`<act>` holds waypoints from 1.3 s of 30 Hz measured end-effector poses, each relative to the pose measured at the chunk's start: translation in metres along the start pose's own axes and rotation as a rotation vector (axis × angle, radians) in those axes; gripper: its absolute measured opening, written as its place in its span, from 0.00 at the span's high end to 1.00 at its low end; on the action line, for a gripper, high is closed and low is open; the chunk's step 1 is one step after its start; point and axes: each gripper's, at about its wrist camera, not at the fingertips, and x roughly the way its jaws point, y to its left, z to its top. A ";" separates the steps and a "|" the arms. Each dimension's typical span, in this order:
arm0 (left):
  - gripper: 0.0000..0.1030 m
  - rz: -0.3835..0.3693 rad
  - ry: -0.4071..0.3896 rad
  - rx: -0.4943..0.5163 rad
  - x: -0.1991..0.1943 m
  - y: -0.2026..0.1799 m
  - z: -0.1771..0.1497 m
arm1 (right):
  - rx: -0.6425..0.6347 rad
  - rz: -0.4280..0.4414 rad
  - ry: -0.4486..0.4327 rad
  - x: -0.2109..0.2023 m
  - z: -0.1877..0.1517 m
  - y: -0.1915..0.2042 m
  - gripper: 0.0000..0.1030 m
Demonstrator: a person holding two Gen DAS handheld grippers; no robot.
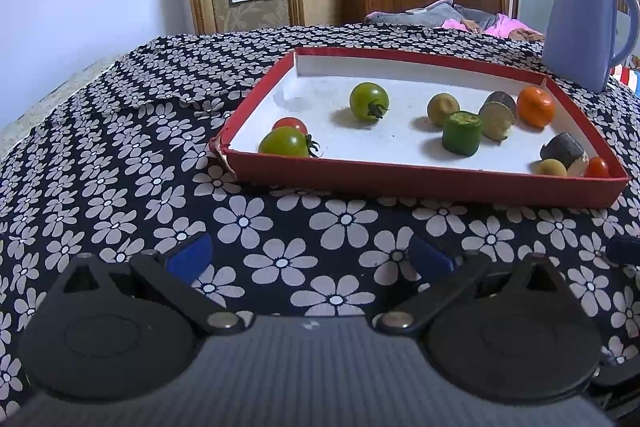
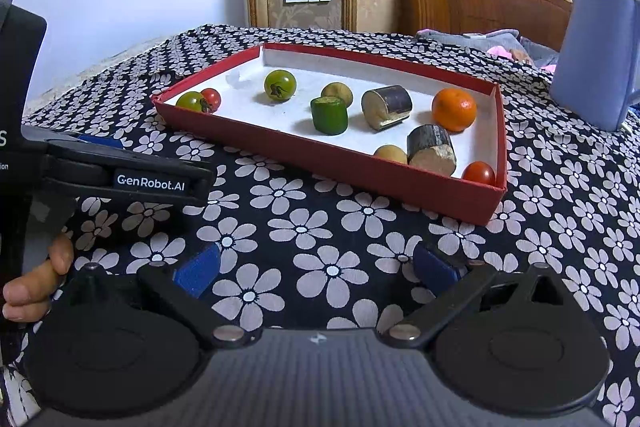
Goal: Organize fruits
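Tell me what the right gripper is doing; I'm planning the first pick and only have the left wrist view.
Observer: The right gripper hangs over the flowered cloth, short of the red tray, with its jaws open and empty.
Operator: And the red tomato in the tray's near right corner? The wall half hides it for me.
Observer: That red tomato sits apart from the dark cylinder piece; white tray floor shows between them.
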 end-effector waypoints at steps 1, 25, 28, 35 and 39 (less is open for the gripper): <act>0.00 0.003 -0.001 0.004 0.000 -0.001 0.000 | -0.001 -0.001 0.000 0.000 -0.001 0.000 0.00; 0.00 -0.008 0.002 0.000 0.000 -0.001 -0.001 | 0.026 0.020 0.005 0.002 -0.001 -0.004 0.00; 0.00 -0.008 0.004 -0.001 0.000 -0.001 -0.001 | 0.026 0.020 0.005 0.002 -0.001 -0.004 0.00; 0.00 -0.008 0.004 -0.001 0.000 0.000 -0.001 | 0.026 0.020 0.005 0.002 -0.001 -0.005 0.00; 0.00 -0.009 0.004 -0.002 0.000 0.000 -0.001 | 0.026 0.020 0.005 0.001 -0.001 -0.005 0.00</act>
